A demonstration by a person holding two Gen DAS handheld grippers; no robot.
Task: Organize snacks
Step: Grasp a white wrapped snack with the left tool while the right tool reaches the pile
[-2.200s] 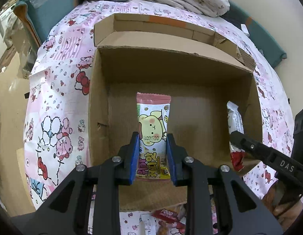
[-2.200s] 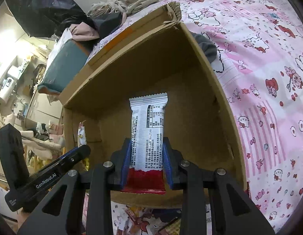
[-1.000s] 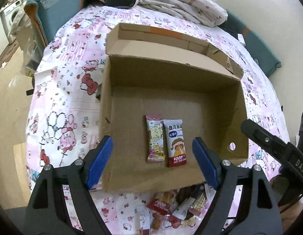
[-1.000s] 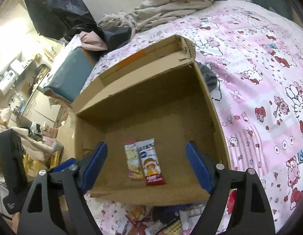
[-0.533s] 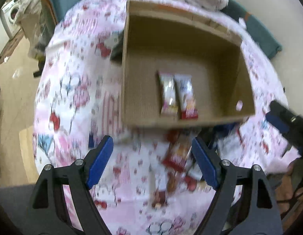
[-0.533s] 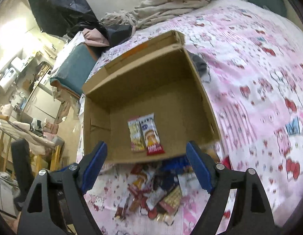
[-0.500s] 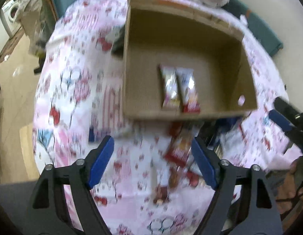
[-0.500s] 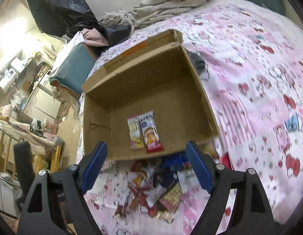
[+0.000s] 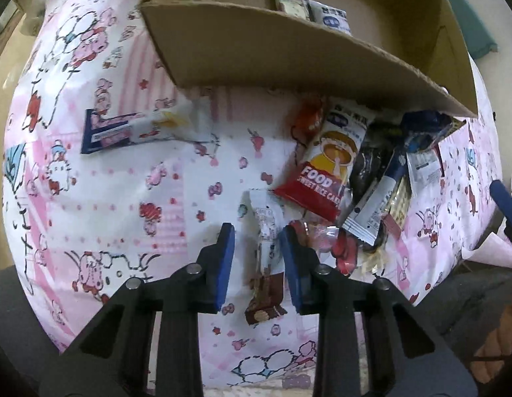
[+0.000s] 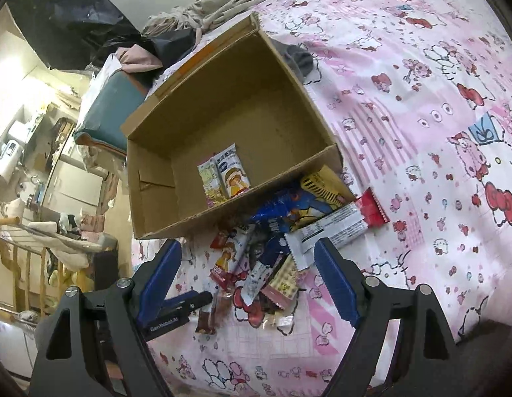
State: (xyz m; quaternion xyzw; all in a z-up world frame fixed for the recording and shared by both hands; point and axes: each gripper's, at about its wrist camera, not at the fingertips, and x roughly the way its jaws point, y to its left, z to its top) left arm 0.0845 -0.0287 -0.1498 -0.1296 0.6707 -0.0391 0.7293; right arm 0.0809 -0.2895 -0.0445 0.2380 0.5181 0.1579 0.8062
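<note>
A cardboard box [image 10: 156, 218] lies on the pink cartoon bedsheet with two snack packets [image 10: 224, 173] side by side inside it; they also show in the left wrist view [image 9: 310, 10]. A pile of snack packets [image 10: 275, 241] lies in front of the box. My left gripper [image 9: 257, 251] is low over the sheet, its jaws partly open on either side of a long white and brown snack bar [image 9: 267, 258], not touching it. My right gripper [image 10: 247, 271] is wide open and empty, held above the pile.
A red rice cake packet [image 9: 325, 168] and a long white stick packet [image 9: 378, 198] lie in the pile. A blue and white packet [image 9: 136, 127] lies alone at the left. Bedding and a black bag [image 10: 77, 29] sit behind the box.
Both grippers let go of their packets in the box, then drew back. My left gripper dropped to the sheet and narrowed around the snack bar. My right gripper stays wide open above the pile.
</note>
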